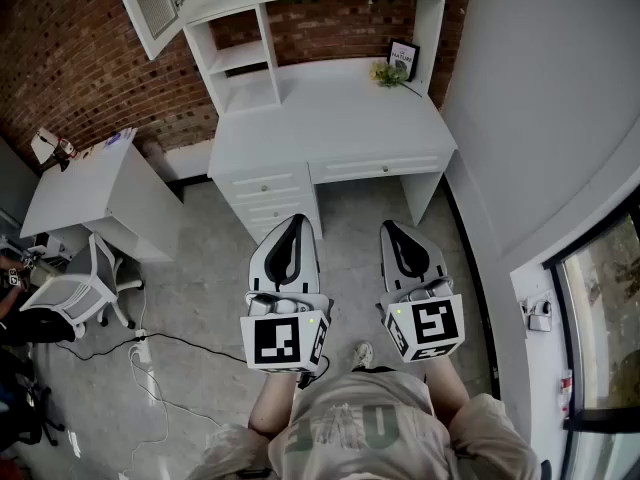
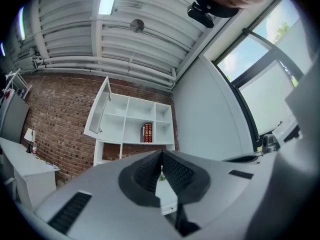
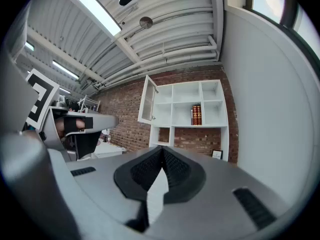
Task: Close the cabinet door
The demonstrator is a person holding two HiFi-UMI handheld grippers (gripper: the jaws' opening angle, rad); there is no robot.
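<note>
**Door Open; Both Claws Closed and Empty**

The door (image 1: pixel 150 3) is seen swung out to the left from the upper-left compartment of the shelf unit (image 1: pixel 300 8), with its free edge well away from the frame. The left claw (image 1: pixel 296 220) and right claw (image 1: pixel 389 228) are held side by side, well short of the table (image 1: pixel 340 128). Each is pressed together with nothing between. Open floor (image 1: pixel 350 230) is seen between claws and table. The right side is bounded by a wall (image 1: pixel 540 118).
</note>
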